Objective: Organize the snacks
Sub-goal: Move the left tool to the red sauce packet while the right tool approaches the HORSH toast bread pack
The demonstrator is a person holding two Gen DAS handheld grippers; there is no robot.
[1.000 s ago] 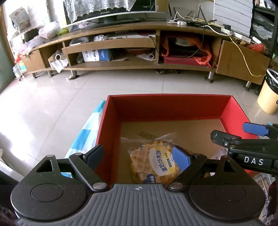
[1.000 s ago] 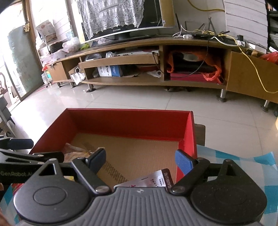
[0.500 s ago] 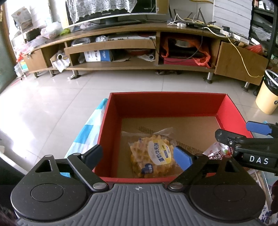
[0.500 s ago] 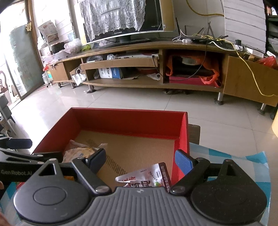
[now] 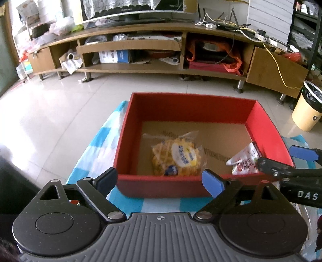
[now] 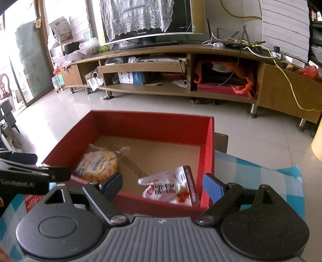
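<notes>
Flanking the red cardboard box holding a clear-wrapped yellow waffle and white-red snack packet, the left gripper and right gripper gaped empty.

Pale glossy tiled floor. Long wooden TV stand along far wall, shelves cluttered. Lace-draped television on top. Cream bin at right. Daylight from left.

Light: bright daylight from the left; glare on the floor tiles at left.
Distortion: fisheye bends the TV cabinet; corners darken.
Blur: white snack packet slightly smeared.
</notes>
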